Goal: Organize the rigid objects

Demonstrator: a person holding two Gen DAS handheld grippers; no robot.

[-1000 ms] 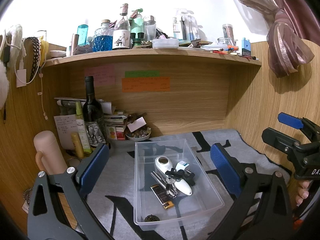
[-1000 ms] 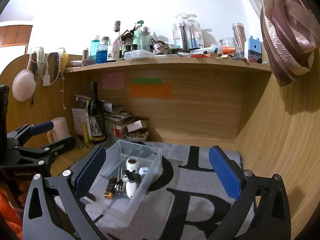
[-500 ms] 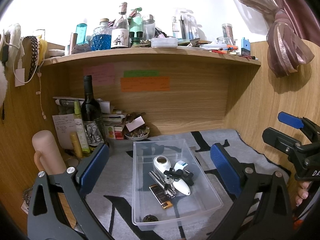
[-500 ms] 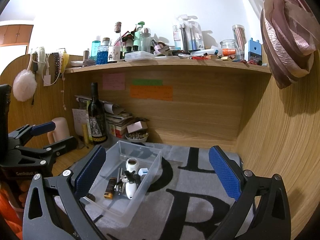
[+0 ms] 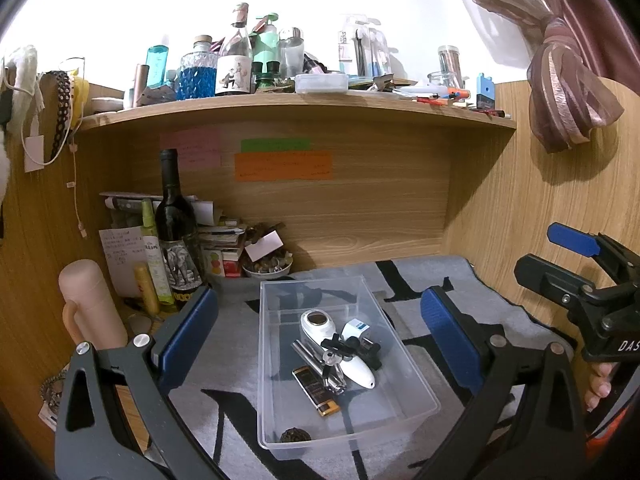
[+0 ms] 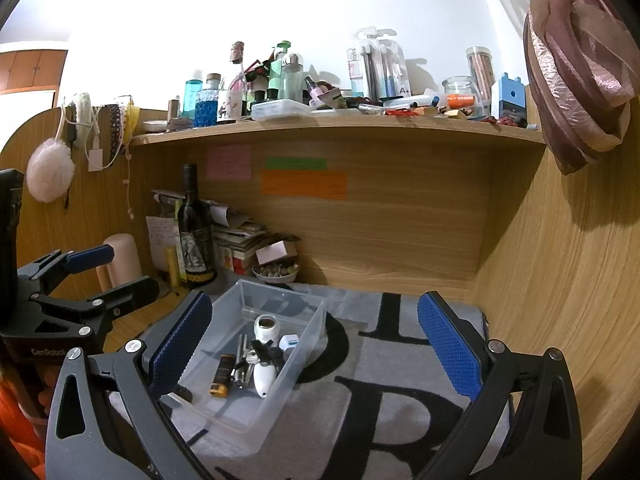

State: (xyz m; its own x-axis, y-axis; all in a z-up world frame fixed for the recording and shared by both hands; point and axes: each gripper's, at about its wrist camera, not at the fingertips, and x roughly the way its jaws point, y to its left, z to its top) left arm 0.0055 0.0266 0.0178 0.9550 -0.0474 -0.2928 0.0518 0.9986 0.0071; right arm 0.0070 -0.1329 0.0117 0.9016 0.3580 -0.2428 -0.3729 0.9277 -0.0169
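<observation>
Hovering with jaws spread wide and empty: left gripper [image 5: 320,336] over clear bin [image 5: 276,364], right gripper [image 6: 316,344] at its 3 o'clock.

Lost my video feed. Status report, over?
Left gripper open, empty, over clear bin. Right gripper open, empty. White device, lighter, keys in bin. Nothing in the way.

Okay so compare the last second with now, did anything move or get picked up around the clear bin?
Almost nothing changed. The left gripper drifted slightly, so the clear bin sits a touch lower in its view. The right gripper held steady. Both stayed open and empty, nothing was grabbed or released, and the white device and other items in the bin lie as before.
</observation>
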